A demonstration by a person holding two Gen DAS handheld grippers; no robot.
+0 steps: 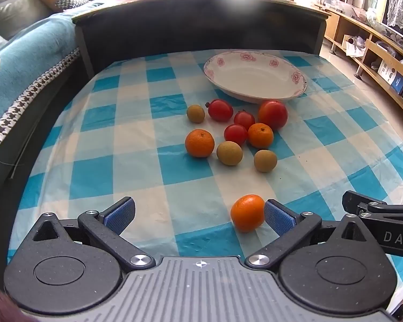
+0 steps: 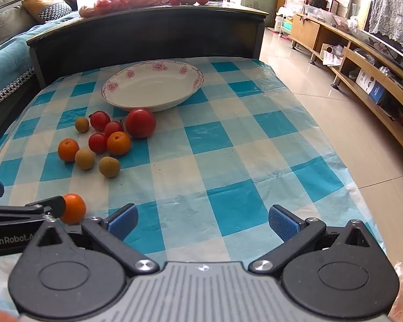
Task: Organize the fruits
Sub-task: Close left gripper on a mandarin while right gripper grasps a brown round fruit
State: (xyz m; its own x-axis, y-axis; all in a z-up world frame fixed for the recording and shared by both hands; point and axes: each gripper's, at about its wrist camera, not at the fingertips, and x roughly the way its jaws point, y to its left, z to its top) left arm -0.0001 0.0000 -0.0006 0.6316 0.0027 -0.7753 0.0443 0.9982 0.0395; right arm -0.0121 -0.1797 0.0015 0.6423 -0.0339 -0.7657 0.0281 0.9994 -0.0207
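A white floral plate (image 1: 255, 80) (image 2: 153, 86) stands empty at the far side of the blue checked tablecloth (image 1: 137, 145) (image 2: 228, 145). In front of it lies a cluster of red tomatoes (image 1: 272, 114) (image 2: 140, 123), orange mandarins (image 1: 199, 143) (image 2: 118, 143) and brownish-green round fruits (image 1: 229, 153) (image 2: 109, 167). One lone mandarin (image 1: 247, 212) (image 2: 73, 208) lies near, against the inner side of my left gripper's right pad. My left gripper (image 1: 198, 214) is open and holds nothing. My right gripper (image 2: 202, 221) is open and empty over bare cloth.
A dark cabinet (image 1: 196, 26) (image 2: 147, 35) with bagged fruit on top stands behind the table. A blue sofa (image 1: 21, 61) is on the left. Wooden shelving (image 2: 362, 61) and tiled floor (image 2: 309, 77) lie right of the table edge.
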